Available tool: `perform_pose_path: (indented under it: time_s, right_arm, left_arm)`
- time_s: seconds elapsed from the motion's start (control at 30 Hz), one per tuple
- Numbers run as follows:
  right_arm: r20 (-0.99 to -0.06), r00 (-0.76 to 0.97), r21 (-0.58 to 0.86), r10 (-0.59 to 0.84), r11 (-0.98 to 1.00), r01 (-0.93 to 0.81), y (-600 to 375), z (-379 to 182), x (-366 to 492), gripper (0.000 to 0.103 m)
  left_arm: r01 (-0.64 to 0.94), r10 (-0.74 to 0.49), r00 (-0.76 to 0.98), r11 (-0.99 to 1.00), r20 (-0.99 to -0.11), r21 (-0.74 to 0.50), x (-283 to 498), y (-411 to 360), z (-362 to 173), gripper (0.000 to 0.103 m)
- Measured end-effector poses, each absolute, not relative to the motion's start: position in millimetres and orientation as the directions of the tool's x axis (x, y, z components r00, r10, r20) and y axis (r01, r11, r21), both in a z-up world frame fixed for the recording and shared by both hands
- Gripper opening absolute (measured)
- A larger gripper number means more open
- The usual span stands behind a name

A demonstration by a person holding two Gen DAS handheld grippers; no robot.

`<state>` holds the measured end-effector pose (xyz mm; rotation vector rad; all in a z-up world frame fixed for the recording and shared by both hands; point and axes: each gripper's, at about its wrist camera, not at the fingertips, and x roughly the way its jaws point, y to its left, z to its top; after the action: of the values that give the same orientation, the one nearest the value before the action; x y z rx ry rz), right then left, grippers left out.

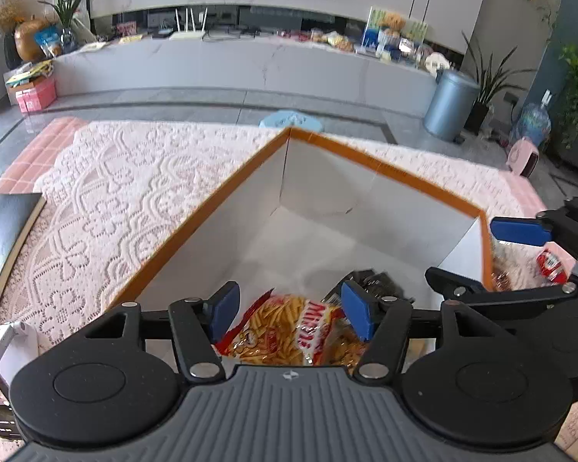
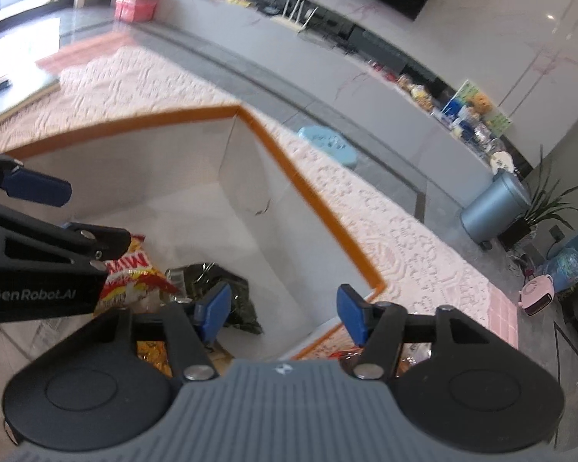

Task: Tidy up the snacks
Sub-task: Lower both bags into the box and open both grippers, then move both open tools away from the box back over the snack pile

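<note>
From the left wrist camera, the left gripper (image 1: 289,313) hangs over a big white box (image 1: 219,208) with an orange rim. Its blue pads stand apart and nothing is pinched between them. Right under it, a yellow and red snack bag (image 1: 285,333) lies on the floor of the box. A dark packet (image 1: 370,279) lies beside it, deeper in the box. The box sits on a pink lace cloth (image 1: 135,192). Past the right wall of the box, a small red packet (image 1: 551,265) waits on the cloth. The right gripper (image 1: 493,250) shows at the right edge.

From the right wrist camera, the right gripper (image 2: 283,310) hangs over the near corner of the box (image 2: 250,177). Its pads are apart too and hold nothing. The dark packet (image 2: 235,300) lies on the box floor just below it. The snack bag (image 2: 135,273) lies to the left, partly hidden by the left gripper (image 2: 84,215). More snacks (image 2: 416,354) peek out under the right finger, outside the box, but they are blurry.

I think two snacks are dropped in, and this is the step of letting go. Next, a gripper needs to reach over the rim to a snack on the cloth, with pads wide, and pinch it gently.
</note>
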<state>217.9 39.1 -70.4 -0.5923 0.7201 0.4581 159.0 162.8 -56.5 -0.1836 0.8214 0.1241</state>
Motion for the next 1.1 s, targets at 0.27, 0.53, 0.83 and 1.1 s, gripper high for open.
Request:
perform_pose_path:
  time_s: [0.27, 0.53, 0.83, 1.1]
  right_arm:
    - [-0.64, 0.737, -0.305, 0.217, 0.809, -0.503, 4, -37, 185, 0.075]
    - [-0.54, 0.82, -0.263, 0.193, 0.886, -0.381, -48, -15, 143, 0.086]
    - [-0.52, 0.851, -0.157, 0.073, 0.971, -0.18, -129, -23, 110, 0.096]
    - [-0.543, 0.84, -0.085, 0.015, 0.994, -0.073, -185, -39, 93, 0.096]
  left_arm:
    - [-0.139, 0.034, 0.753, 0.984, -0.657, -0.11, 140, 139, -30, 0.073]
    - [-0.025, -0.019, 0.823, 0.997, -0.568, -0.069, 118, 100, -9, 0.081]
    - [0.11, -0.093, 0.839, 0.994, -0.536, 0.0, 101, 43, -7, 0.09]
    - [0.211, -0.172, 0.805, 0.977, -0.568, 0.004, 99, -2, -21, 0.09]
